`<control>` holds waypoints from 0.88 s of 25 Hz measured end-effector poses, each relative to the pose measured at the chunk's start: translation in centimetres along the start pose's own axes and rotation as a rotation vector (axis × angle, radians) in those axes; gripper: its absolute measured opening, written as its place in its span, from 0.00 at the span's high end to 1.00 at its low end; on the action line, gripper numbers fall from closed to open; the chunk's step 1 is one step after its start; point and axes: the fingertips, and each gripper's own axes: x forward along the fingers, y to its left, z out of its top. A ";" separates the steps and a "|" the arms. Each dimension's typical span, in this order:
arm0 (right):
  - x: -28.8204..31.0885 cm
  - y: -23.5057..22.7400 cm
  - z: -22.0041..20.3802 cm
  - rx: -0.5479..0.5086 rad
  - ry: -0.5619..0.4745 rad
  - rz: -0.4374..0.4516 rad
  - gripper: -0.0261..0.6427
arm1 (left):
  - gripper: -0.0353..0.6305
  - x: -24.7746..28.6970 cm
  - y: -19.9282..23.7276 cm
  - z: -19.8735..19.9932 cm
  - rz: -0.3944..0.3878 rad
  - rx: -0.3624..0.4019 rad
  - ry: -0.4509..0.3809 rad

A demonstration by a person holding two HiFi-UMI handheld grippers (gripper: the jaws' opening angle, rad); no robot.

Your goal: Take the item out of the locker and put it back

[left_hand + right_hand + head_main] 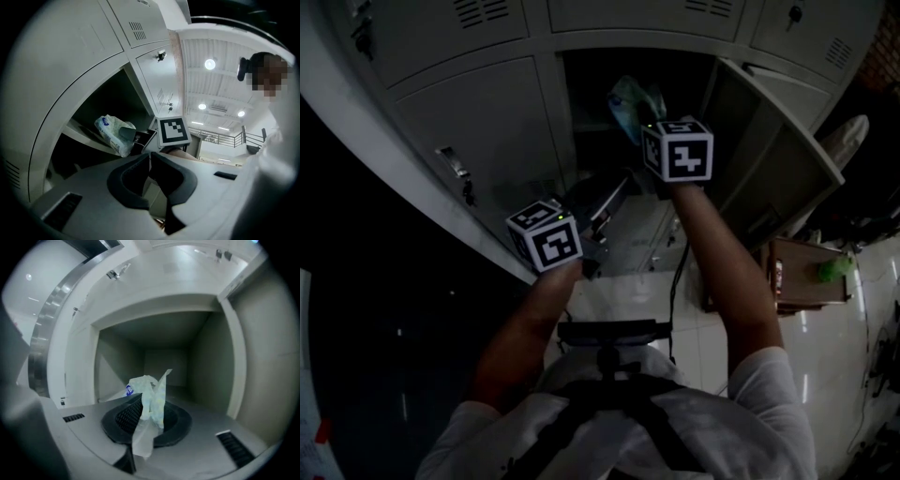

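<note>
Right hand-held gripper [154,408] pinches the plastic packet [146,386] at my open grey locker's [211,362] mouth; left hand-held gripper [150,157] closed, empty. Left gripper view alone shows ceiling lights [210,64], head view the tiled floor [825,361].

- Two grippers: the left gripper [150,157] and the right gripper [149,423].
- Two marker cubes [546,235], one on each gripper.
- One plastic packet [151,401].
- One open locker compartment [206,362], with one open door [773,155] at its right.
- Closed locker doors [478,131]: perhaps four, though the head view is dim.
- Three ceiling lights [210,64].
- One wooden stand [802,277], near right.
</note>
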 end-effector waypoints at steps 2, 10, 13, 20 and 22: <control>-1.0 0.6 -0.1 0.002 -0.011 0.010 0.92 | 0.95 -0.4 -0.3 -0.1 -0.005 -0.005 -0.002; -4.5 2.3 -1.6 0.022 -0.031 0.042 0.92 | 0.95 -2.3 -1.8 -0.1 -0.028 -0.015 -0.022; -5.5 2.6 -2.4 0.027 -0.026 0.047 0.93 | 0.95 -3.0 -2.1 -0.1 -0.029 -0.019 -0.028; -7.6 3.3 -4.3 0.057 -0.012 0.060 0.93 | 0.95 -4.3 -2.7 -0.3 -0.033 -0.032 -0.039; -8.1 3.5 -4.8 0.063 -0.005 0.064 0.93 | 0.95 -4.5 -2.7 -0.5 -0.033 -0.039 -0.039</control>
